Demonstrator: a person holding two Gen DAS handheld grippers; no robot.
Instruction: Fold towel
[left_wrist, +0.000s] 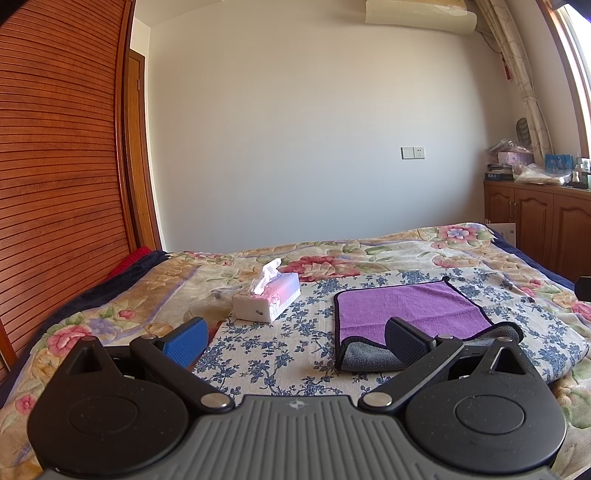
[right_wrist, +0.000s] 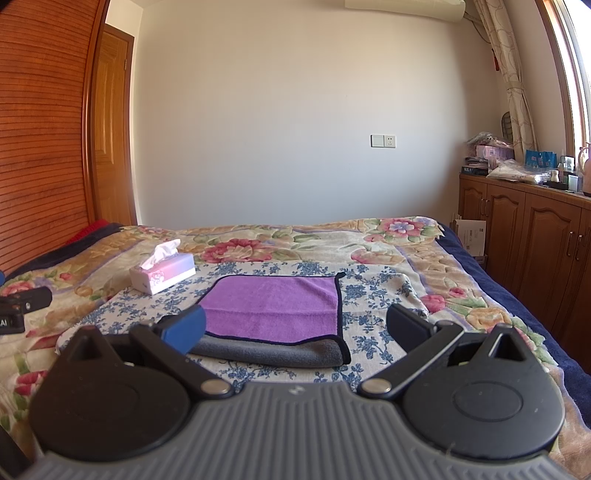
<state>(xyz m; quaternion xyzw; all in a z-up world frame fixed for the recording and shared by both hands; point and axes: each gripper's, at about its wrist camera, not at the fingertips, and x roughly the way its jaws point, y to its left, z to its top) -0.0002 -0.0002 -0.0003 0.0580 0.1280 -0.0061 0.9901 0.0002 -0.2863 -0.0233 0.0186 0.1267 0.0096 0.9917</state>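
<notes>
A purple towel (left_wrist: 410, 308) with a grey underside and dark trim lies folded on a blue-flowered cloth (left_wrist: 280, 339) on the bed. Its grey lower layer sticks out along the near edge. It also shows in the right wrist view (right_wrist: 273, 306). My left gripper (left_wrist: 295, 341) is open and empty, just short of the towel's near left corner; its right finger overlaps the towel's near edge in view. My right gripper (right_wrist: 295, 326) is open and empty, in front of the towel's near edge.
A tissue box (left_wrist: 266, 301) stands left of the towel, also in the right wrist view (right_wrist: 162, 273). A floral quilt (left_wrist: 369, 254) covers the bed. A slatted wooden wardrobe (left_wrist: 59, 166) is at left, wooden cabinets (right_wrist: 528, 240) at right. The left gripper's side shows at the far left (right_wrist: 18, 306).
</notes>
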